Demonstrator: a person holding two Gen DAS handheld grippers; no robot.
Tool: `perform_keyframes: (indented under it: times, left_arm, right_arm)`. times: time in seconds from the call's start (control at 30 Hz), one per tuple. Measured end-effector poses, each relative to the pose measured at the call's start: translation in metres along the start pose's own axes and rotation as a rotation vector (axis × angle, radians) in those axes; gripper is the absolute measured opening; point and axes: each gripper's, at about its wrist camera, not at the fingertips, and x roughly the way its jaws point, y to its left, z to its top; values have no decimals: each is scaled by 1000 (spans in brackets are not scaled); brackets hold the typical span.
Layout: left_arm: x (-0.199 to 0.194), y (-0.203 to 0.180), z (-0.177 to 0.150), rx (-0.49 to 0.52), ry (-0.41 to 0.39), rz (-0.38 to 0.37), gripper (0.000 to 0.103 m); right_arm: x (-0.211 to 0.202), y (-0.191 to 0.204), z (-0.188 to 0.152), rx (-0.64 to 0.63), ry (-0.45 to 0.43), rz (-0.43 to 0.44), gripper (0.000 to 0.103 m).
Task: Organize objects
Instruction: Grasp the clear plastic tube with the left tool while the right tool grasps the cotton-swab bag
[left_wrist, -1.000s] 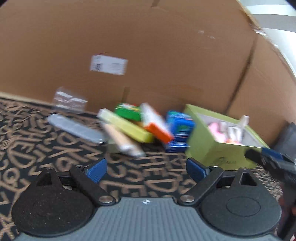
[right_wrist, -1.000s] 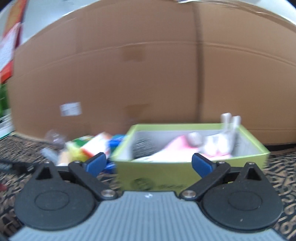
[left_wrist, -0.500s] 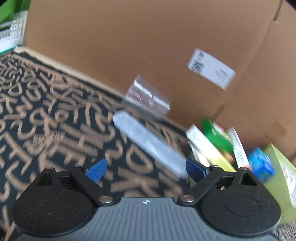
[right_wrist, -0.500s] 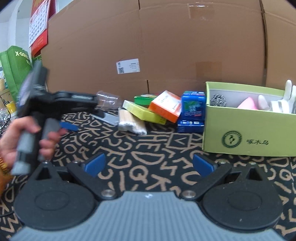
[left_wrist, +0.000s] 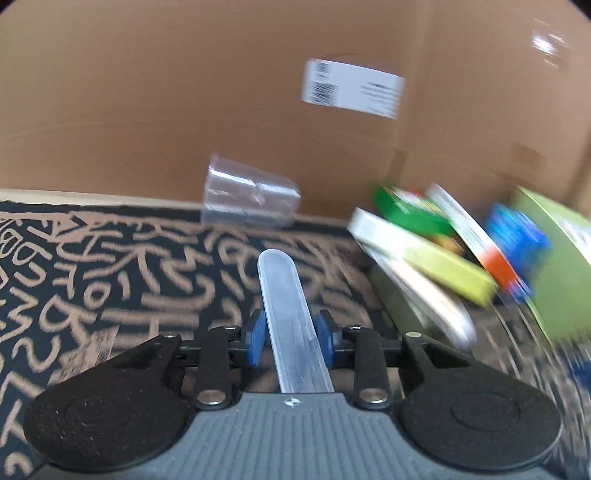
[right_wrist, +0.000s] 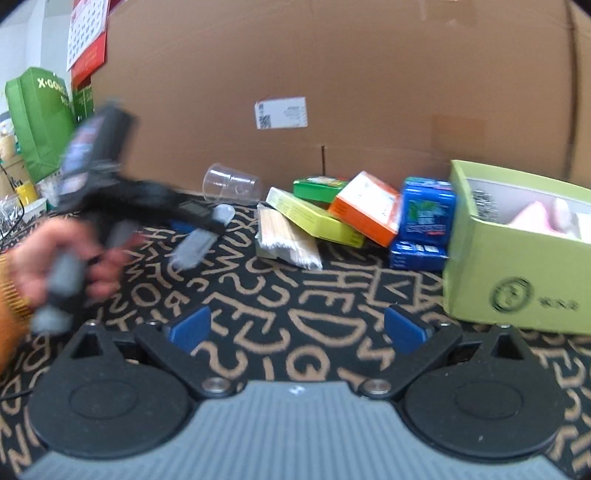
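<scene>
A long clear plastic case (left_wrist: 284, 306) lies lengthwise between the blue pads of my left gripper (left_wrist: 290, 339). The jaws are closing, and both pads touch its sides. In the right wrist view a hand holds that left gripper (right_wrist: 199, 225) at the left, with the blurred case (right_wrist: 195, 243) in it, over the patterned mat. My right gripper (right_wrist: 295, 328) stands open above the mat with nothing between its fingers. A green open box (right_wrist: 517, 273) with pink and white items stands at the right.
A clear cup (right_wrist: 231, 182) lies on its side by the cardboard wall (right_wrist: 369, 92). Beside it are a bundle of sticks (right_wrist: 284, 240), a yellow-green flat box (right_wrist: 314, 219), an orange box (right_wrist: 365, 208), a green pack (right_wrist: 319, 186) and blue packs (right_wrist: 428, 214).
My left gripper swung to line up with the clear case and its jaws came together round it. The right gripper's view drew nearer to the pile; the green box shifted right.
</scene>
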Motion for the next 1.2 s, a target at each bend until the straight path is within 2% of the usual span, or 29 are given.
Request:
perform_keyframes:
  times: [0.13,0.17,0.2,0.27,0.3,0.4,0.43,0.47,0.5,0.57,0.67,0.77,0.9,0.97,1.0,1.03,1.07,1.2]
  left_arm:
    - [-35,0,-22,24,28,-55,35]
    - [-40,1,-26,21,31,-62,42]
    - [-45,0,-29,13,30,-67,55]
    - [-53,1,-34,-3,22,-65,60]
    - [-55,0,-37,2,20,-63,60]
    - [-53,-1,-36,31,11,-54,55]
    - [-48,-2,-36,37,11,-46,54]
    - [-47,-4,-35,44,10,-37,49]
    - [-46,-6,-34,51,11,-33,39]
    - [-45,-9,-33,55,16,-44,32]
    - [-51,-17,-37,79,33,-87,30]
    - [-65,-34,-51,157,48,-152,29]
    - [-83,-50,-69,239,54,-153,29]
    - [-81,-53,-69,250,53,-127,34]
    - [-79,-55,-68,255,50,-111,41]
    - [-75,-57,-66,253,49,-89,47]
    - [-71,-59,-64,250,47,-72,57]
    - [-60,-61,-57,243,38,-54,59]
  right_arm:
    - [49,-10,24,85,35,61,92]
    - [60,-14,29,117,36,72,90]
    - [70,-17,33,141,35,78,87]
    - [89,-24,38,197,45,86,83]
    - [94,-26,38,207,42,86,78]
    - [86,-24,39,179,48,129,25]
    - [81,-22,38,157,41,112,23]
    - [71,-17,34,106,30,80,21]
    - [63,-13,30,68,18,56,20]
    - [40,-9,18,31,6,56,19]
    - [5,-5,-3,-12,23,55,19]
    - [-32,-2,-24,-61,44,52,19]
    - [-68,-9,-43,-61,98,64,22]
    - [-78,-12,-47,-32,95,84,40]
    - [-82,-12,-46,-23,82,81,56]
    - [-83,-12,-44,-22,62,70,60]
    - [-82,-12,-42,-20,48,64,60]
    - [-71,-15,-35,23,26,86,67]
